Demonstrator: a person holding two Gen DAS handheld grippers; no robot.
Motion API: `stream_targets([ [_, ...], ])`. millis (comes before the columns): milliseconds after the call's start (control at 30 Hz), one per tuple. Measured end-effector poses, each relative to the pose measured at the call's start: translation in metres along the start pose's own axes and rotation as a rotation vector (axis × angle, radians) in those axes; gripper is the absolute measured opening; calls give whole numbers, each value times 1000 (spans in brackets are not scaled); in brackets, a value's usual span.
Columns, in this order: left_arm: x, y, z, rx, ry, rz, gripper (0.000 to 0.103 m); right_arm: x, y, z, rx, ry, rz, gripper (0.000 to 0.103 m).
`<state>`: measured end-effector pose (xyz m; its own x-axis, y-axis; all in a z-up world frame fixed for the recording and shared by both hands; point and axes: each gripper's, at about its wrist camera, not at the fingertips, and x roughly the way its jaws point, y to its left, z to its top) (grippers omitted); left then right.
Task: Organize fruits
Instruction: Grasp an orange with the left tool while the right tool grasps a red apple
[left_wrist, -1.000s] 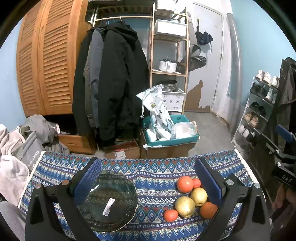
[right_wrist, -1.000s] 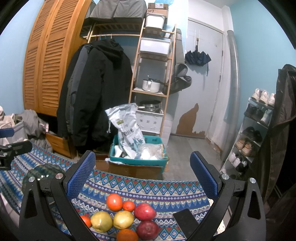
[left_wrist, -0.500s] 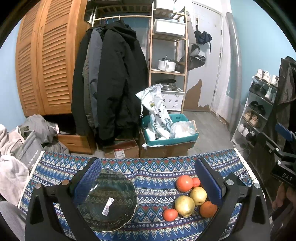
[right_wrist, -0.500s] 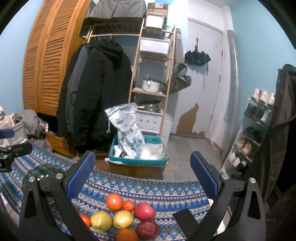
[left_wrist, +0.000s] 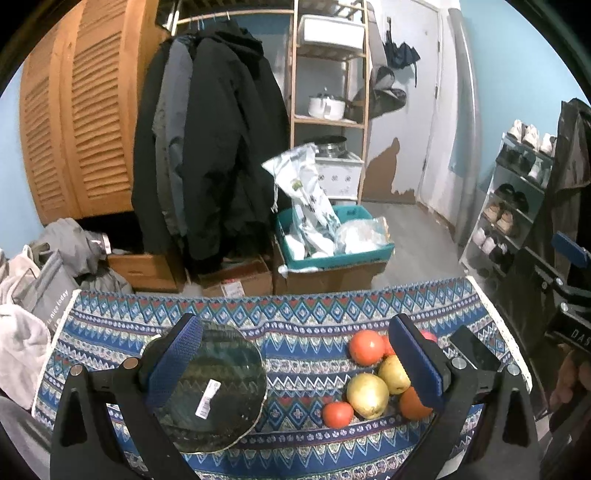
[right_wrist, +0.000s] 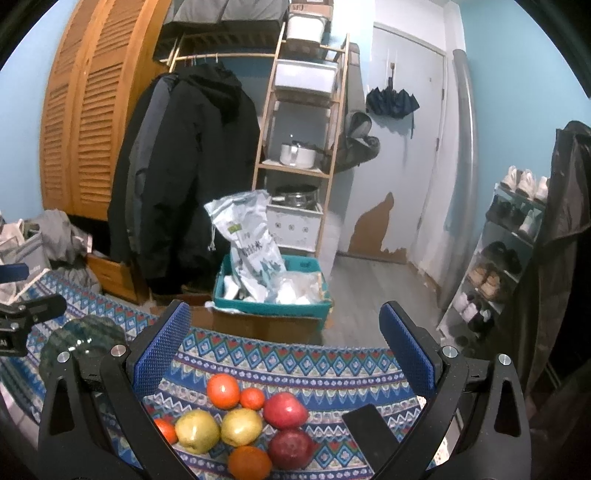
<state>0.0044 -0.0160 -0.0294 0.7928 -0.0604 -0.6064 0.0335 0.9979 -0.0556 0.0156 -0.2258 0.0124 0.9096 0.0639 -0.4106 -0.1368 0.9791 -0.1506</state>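
A cluster of fruit lies on the patterned tablecloth (left_wrist: 295, 332): a red tomato (left_wrist: 366, 347), two yellow pears (left_wrist: 367, 395), a small tomato (left_wrist: 338, 414) and an orange (left_wrist: 412, 404). The right wrist view shows the same cluster with two red apples (right_wrist: 285, 410), the pears (right_wrist: 197, 431) and an orange (right_wrist: 249, 463). A dark glass plate (left_wrist: 214, 387) with a white sticker lies left of the fruit. My left gripper (left_wrist: 291, 369) is open above the plate and fruit. My right gripper (right_wrist: 284, 354) is open above the fruit.
A black phone (right_wrist: 369, 432) lies right of the fruit, near the table's right edge. Behind the table stand a teal crate (left_wrist: 332, 251) on cardboard boxes, hanging coats (left_wrist: 210, 147), a wooden shelf and a shoe rack (left_wrist: 513, 206). Clothes pile at the left.
The left wrist view has shifted slightly; the plate and fruit sit a little higher in frame. Both grippers stay open and nothing on the table has moved.
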Motion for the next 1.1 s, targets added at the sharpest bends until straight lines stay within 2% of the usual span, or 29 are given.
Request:
stream_targets([
  [267,34,0,-21,-17,130,-26,102,21,-7,-15,12,103,6,100],
  [733,85,-24,-64,94,311,-20,102,71,-19,-64,38,355,10,100],
  [1100,128,-32,-100,135,454,-14,101,106,-31,-105,102,522,11,100],
])
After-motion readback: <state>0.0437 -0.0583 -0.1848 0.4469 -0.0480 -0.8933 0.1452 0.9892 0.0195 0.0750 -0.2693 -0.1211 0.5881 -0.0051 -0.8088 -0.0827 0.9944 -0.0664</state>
